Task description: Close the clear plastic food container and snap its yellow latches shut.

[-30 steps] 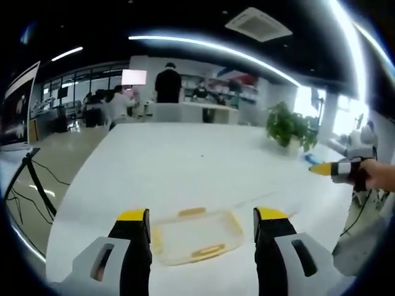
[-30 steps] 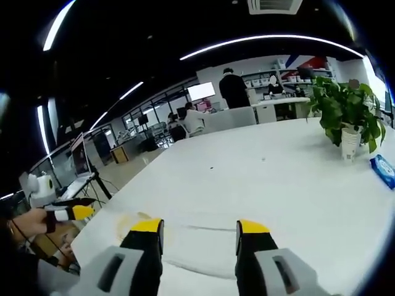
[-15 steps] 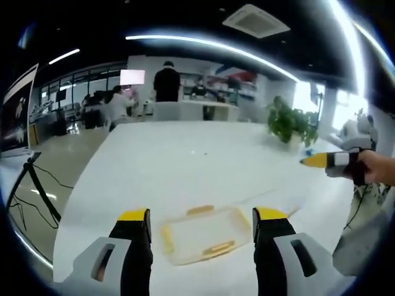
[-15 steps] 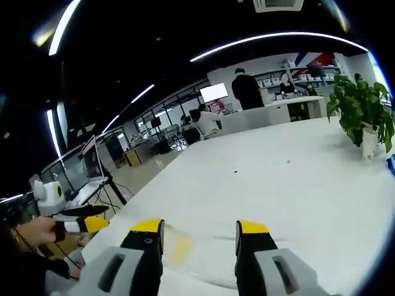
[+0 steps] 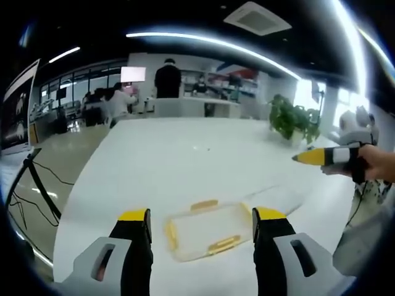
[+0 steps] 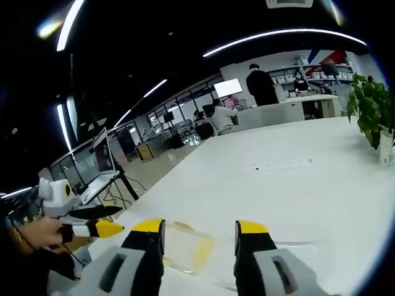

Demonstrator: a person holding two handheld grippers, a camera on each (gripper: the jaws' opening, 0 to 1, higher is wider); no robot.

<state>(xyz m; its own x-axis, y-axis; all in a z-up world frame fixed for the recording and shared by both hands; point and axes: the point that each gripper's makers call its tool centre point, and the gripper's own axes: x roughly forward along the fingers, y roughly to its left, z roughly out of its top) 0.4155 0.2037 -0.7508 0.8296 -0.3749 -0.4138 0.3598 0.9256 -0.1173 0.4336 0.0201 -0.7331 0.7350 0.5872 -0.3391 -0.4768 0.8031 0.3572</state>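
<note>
1. The clear box (image 5: 205,231) lies flat on the big white table (image 5: 179,154). In the left gripper view it sits just past the jaws and between them. In the right gripper view the box (image 6: 185,246) shows between that gripper's jaws too.

2. The box has yellow latches. One latch (image 5: 204,204) is on the far side, one latch (image 5: 223,245) is on the near side, and one (image 5: 171,234) is on the left end. To the right of the box there is a faint clear sheet (image 5: 281,198) on the table. It may be the lid, but I cannot tell for sure.

3. The left gripper (image 5: 200,217) has its jaws wide apart and holds nothing. The right gripper (image 6: 199,229) is the same: jaws wide apart, nothing in them. Both hang above the table and do not touch the box.

4. I think the box is light, because it is thin plastic and looks empty. A light box will slide on the smooth table if you push it from the side, so push straight down.

5. The plastic looks hard but bendy. It could crack if squeezed too hard.

6. The clear parts are hard to see and slippery. The yellow latches are the best place to press, one at a time, while the other gripper holds the box steady.
</note>
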